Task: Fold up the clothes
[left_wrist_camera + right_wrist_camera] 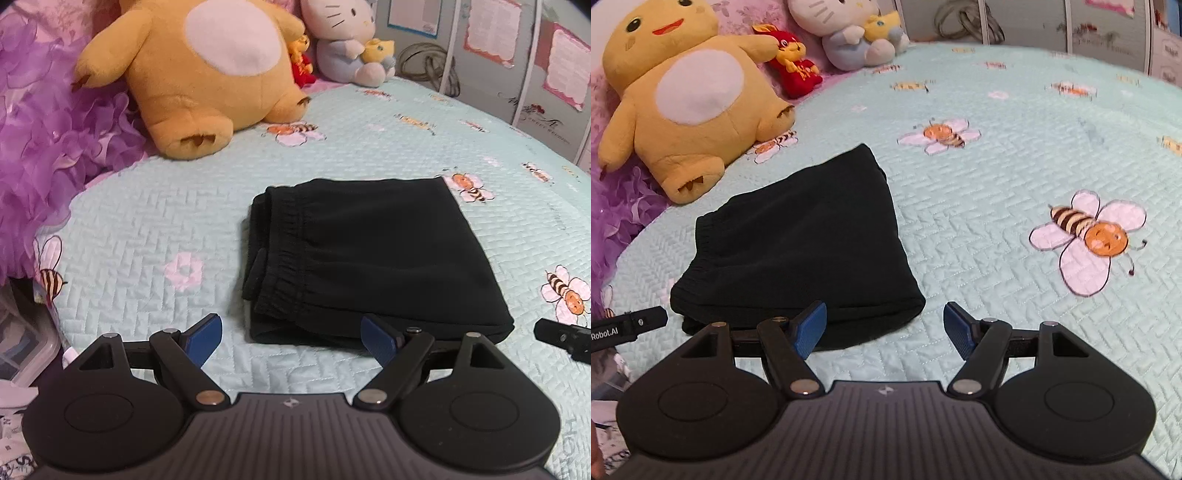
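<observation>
My left tool [290,341] hangs with its blue pads apart and nothing between them, and just ahead of it, slightly to its right, lies the black garment [369,254] on the bed [147,221]. I judge this cloth soft, light and floppy: it will sag from any pinch, so I would take it at the near folded edge, one corner per tool, and lift both together to keep the layers aligned. The near left corner, below the gathered elastic waistband [284,258], sits just beyond my left tool's right pad; the band is thicker and ought to give a firmer bite than the plain knit. The garment looks like shorts already folded into a compact, thick rectangle, matte black, with the ribbed band running along its left side and smooth fabric to the right. My right tool [884,330] is likewise spread and holds nothing; the garment's near right corner [908,306] lies just ahead of its left pad, with only bee-printed quilt in front of its right pad.
</observation>
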`<action>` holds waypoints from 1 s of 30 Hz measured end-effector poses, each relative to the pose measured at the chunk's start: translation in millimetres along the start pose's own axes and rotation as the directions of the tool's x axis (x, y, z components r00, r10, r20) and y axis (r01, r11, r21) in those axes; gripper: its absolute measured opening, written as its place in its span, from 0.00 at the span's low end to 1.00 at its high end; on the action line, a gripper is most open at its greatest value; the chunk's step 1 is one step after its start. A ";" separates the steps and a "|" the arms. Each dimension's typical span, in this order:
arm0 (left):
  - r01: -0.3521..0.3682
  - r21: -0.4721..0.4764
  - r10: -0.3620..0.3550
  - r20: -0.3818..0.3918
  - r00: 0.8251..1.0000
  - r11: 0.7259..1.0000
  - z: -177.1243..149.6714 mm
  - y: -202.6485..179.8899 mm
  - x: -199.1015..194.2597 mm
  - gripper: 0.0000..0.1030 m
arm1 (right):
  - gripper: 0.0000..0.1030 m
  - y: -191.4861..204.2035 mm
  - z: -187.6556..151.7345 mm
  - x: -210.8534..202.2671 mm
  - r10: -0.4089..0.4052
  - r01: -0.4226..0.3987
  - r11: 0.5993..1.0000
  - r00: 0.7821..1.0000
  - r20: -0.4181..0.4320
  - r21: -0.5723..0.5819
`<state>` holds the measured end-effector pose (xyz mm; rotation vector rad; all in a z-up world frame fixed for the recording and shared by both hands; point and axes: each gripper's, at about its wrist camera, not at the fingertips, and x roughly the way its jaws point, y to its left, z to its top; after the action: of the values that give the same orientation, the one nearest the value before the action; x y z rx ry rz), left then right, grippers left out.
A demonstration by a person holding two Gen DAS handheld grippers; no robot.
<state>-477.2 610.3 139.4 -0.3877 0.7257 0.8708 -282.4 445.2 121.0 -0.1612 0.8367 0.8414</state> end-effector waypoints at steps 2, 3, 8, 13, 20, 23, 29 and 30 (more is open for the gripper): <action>0.003 -0.001 -0.003 0.006 1.000 1.000 0.0 -0.9 -2.4 0.84 | 0.72 5.7 -3.2 -4.3 -0.020 0.021 0.999 1.000 0.021 -0.034; 0.005 -0.001 -0.005 0.010 1.000 1.000 0.0 -1.3 -3.6 0.84 | 0.73 7.2 -3.4 -6.8 -0.027 0.029 0.999 0.999 0.032 -0.045; -0.008 -0.003 0.008 0.034 0.999 1.000 1.1 -3.1 -12.3 0.89 | 0.79 12.9 0.8 -23.6 -0.016 0.021 0.998 0.996 0.083 -0.061; -0.009 -0.007 0.010 0.086 0.996 1.000 4.4 -2.0 -28.0 1.00 | 0.79 21.6 6.3 -39.5 -0.003 0.015 0.996 0.992 0.125 -0.092; 0.019 0.005 -0.020 0.114 0.993 1.000 5.9 -5.6 -42.1 1.00 | 0.80 29.4 7.0 -53.0 0.015 0.003 0.993 0.988 0.152 -0.116; 0.019 0.023 -0.021 0.103 0.995 1.000 4.2 -9.5 -42.7 1.00 | 0.80 32.8 5.5 -58.8 0.028 -0.005 0.991 0.986 0.165 -0.137; 0.048 -0.004 -0.048 0.103 0.994 0.999 2.6 -6.7 -47.4 1.00 | 0.81 44.5 2.4 -69.0 -0.014 0.056 0.979 0.977 0.212 -0.196; 0.047 -0.014 -0.045 0.108 0.993 0.999 3.2 -5.4 -48.1 1.00 | 0.81 46.9 1.7 -70.1 -0.023 0.070 0.976 0.975 0.220 -0.208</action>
<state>-492.3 582.3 176.1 -0.3680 0.6087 0.8480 -341.3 435.9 180.7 -0.2739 0.5348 0.8870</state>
